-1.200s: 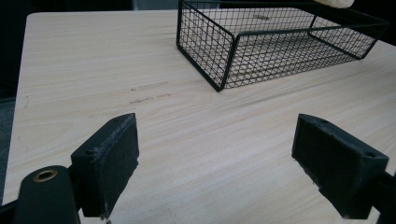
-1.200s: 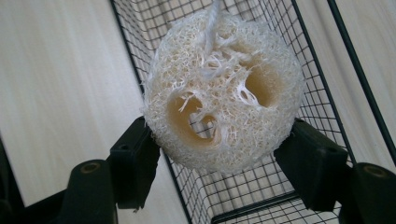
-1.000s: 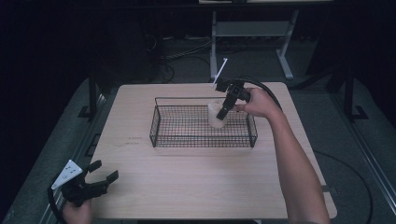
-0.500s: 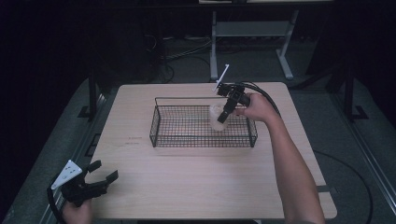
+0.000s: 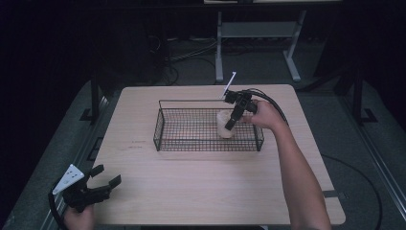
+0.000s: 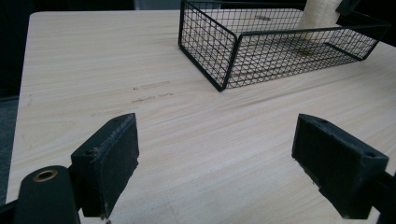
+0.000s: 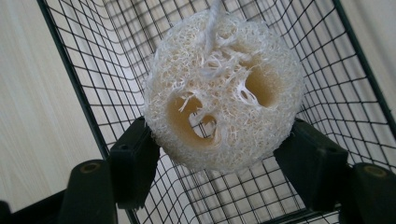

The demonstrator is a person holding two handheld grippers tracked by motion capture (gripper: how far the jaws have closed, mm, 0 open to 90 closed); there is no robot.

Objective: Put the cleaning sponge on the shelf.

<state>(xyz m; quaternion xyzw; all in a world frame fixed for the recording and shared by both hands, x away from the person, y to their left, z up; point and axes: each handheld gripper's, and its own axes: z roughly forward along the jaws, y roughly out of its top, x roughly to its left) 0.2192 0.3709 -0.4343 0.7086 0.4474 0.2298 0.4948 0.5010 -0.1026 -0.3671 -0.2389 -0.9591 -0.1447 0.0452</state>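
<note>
Loofah [image 7: 223,91] now lower, inside basket [image 5: 163,120] at 3 o'clock end, pinched by R gripper [image 5: 233,118]. L gripper [image 5: 98,183] spread, idle at 7. Set flat on mesh before unclamping.

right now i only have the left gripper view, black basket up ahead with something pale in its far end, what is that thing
Observer: A loofah sponge, round, with holes through its fibrous end and a string at its top.
Operator: is it lying loose in there
Observer: No. The right tool has a jaw pressed on each side of it, inside the wire basket.
Operator: where's that hand coming from
Observer: In the high view the forearm reaches in from the near right side of the table and over the basket's right end.
</note>
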